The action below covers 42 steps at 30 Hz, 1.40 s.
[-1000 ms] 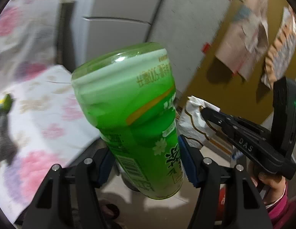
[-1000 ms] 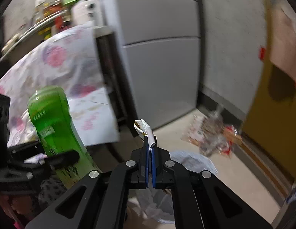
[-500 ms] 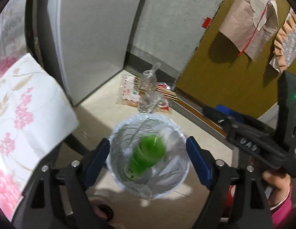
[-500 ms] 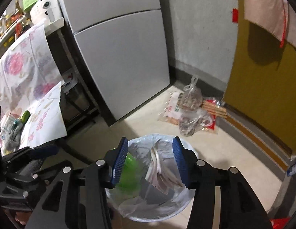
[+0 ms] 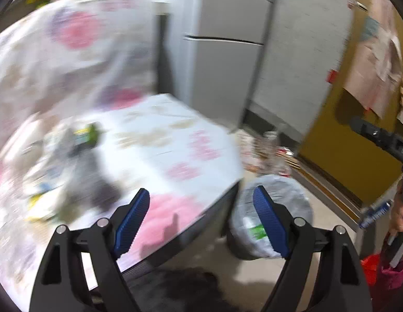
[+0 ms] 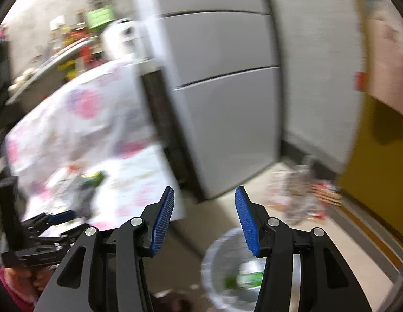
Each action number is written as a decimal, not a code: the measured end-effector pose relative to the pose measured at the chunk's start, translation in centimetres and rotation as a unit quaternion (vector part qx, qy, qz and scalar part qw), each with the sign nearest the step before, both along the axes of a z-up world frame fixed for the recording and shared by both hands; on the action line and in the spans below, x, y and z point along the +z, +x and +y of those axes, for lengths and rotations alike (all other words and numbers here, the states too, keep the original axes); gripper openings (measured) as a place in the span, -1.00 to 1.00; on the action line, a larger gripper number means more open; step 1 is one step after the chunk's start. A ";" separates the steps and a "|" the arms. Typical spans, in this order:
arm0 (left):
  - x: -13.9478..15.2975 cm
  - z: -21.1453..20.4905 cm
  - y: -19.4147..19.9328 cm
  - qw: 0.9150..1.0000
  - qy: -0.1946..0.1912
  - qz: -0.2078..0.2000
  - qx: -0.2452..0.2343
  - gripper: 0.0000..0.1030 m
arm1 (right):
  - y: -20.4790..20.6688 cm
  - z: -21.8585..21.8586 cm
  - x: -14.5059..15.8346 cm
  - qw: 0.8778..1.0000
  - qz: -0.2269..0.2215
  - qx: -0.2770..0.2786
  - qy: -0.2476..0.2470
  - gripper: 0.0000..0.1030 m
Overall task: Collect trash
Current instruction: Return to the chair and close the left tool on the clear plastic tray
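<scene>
The trash bin with a clear plastic liner stands on the floor beside the table; the green bottle lies inside it. It also shows in the right wrist view with the green bottle inside. My left gripper is open and empty, over the table's edge left of the bin. My right gripper is open and empty, above and left of the bin. More trash lies blurred on the floral tablecloth.
A grey fridge stands behind the table. Bags of rubbish lie on the floor by the wall. A yellow door is at the right. The other gripper shows at the lower left in the right wrist view.
Both grippers let their loads drop into the bin, the bottle and the wrapper, then swung up and left, away from above the bin toward the table. Both stay open.
</scene>
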<state>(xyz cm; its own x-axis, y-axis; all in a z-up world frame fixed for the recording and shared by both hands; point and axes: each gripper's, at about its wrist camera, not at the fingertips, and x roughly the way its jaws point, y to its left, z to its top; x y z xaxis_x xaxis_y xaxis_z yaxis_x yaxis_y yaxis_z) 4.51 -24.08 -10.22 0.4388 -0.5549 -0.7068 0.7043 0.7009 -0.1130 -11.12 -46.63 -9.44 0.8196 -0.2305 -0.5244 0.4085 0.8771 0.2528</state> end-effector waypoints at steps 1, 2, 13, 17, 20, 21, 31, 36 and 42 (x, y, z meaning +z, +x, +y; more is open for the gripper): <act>0.1 1.8 0.3 1.000 0.001 0.000 0.016 0.54 | 0.9 1.4 0.2 1.000 -0.004 0.022 0.004 -0.01; 0.1 4.0 0.6 0.999 0.000 0.007 0.037 0.54 | 2.1 3.0 0.4 0.999 -0.004 0.049 0.004 -0.01; 0.1 21.9 2.8 0.968 0.011 0.004 0.251 0.54 | 12.5 16.7 0.3 0.969 0.032 0.243 -0.032 0.19; 0.0 25.4 3.8 0.952 0.022 -0.004 0.304 0.54 | 16.0 19.7 -0.1 0.960 0.041 0.274 -0.034 0.30; -0.4 27.5 4.9 0.943 0.023 -0.002 0.333 0.54 | 18.5 21.4 -0.7 0.958 0.053 0.280 -0.037 0.30; -0.6 28.1 5.5 0.940 0.022 0.001 0.341 0.54 | 19.2 21.9 -0.9 0.958 0.055 0.280 -0.040 0.30; -3.0 29.2 7.4 0.939 0.015 0.036 0.343 0.51 | 21.9 24.7 -1.8 0.961 0.061 0.259 -0.076 0.30; -4.9 29.8 10.5 0.938 -0.026 0.091 0.333 0.02 | 20.9 24.6 -1.9 0.961 0.061 0.252 -0.096 0.30; -6.5 29.2 13.5 0.932 -0.023 0.118 0.343 -0.31 | 20.6 24.4 -1.6 0.960 0.057 0.255 -0.105 0.30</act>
